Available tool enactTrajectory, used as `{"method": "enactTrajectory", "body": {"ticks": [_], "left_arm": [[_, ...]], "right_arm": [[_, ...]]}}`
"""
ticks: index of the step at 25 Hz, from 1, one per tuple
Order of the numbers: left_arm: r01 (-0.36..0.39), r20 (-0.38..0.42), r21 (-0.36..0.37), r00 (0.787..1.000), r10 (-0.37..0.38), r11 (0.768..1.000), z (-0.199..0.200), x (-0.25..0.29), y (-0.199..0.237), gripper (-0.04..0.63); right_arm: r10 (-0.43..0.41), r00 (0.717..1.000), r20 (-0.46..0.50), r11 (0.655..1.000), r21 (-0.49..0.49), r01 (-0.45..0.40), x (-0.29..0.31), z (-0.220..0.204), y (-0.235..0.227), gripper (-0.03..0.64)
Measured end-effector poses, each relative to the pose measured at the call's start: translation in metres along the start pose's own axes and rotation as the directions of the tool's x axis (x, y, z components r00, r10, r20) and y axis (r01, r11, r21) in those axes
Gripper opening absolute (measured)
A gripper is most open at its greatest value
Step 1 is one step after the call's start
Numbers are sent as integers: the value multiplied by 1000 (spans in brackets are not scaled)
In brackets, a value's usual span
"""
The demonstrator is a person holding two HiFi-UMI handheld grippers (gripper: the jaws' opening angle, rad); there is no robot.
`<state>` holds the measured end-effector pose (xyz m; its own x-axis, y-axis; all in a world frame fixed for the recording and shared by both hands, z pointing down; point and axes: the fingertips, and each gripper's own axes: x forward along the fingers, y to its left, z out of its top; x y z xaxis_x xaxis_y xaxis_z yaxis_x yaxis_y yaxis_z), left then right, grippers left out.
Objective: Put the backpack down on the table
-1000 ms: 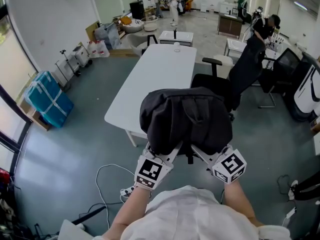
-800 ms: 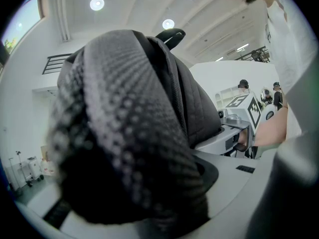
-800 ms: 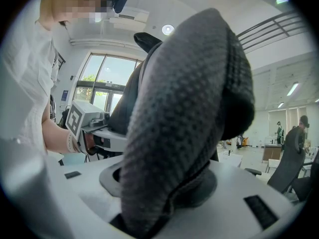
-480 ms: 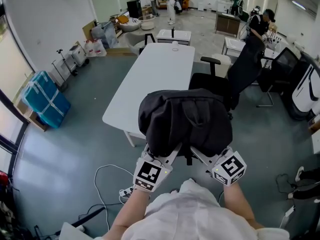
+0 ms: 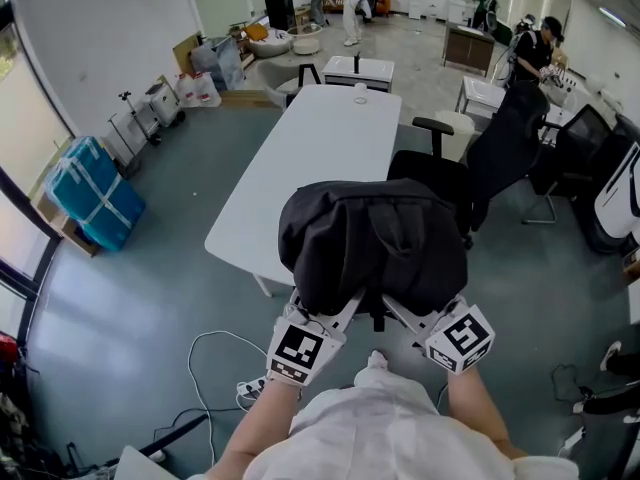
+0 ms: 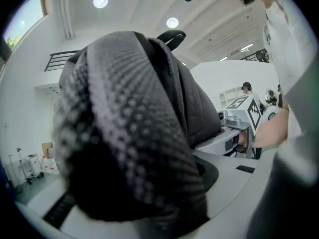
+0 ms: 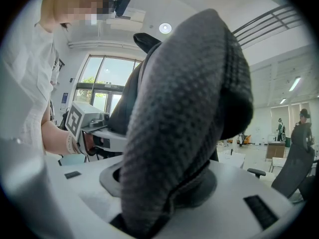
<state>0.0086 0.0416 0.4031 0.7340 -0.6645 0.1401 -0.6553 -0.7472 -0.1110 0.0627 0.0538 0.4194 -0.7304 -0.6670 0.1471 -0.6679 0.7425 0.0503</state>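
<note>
Head view: backpack (image 5: 372,243) near table (image 5: 310,158)

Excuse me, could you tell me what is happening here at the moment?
A person is carrying a dark grey backpack with two tools: the left hand-held gripper and the right hand-held gripper are each clamped on a padded part at its near side. The backpack is held up in the air by the near end of the long white table, not yet set down. A black office chair stands beside that end.
</note>
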Motion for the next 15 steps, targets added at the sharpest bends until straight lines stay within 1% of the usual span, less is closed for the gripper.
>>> {"method": "enactTrajectory", "body": {"ticks": [8, 15], "left_arm": [[-30, -7, -5, 1000, 30, 1000, 7, 39, 35, 150], [-54, -15, -5, 998, 54, 999, 19, 74, 49, 150]], "right_arm": [[40, 999, 2, 999, 2, -40, 30, 8, -46, 192], [72, 997, 14, 997, 6, -72, 39, 15, -84, 192]]}}
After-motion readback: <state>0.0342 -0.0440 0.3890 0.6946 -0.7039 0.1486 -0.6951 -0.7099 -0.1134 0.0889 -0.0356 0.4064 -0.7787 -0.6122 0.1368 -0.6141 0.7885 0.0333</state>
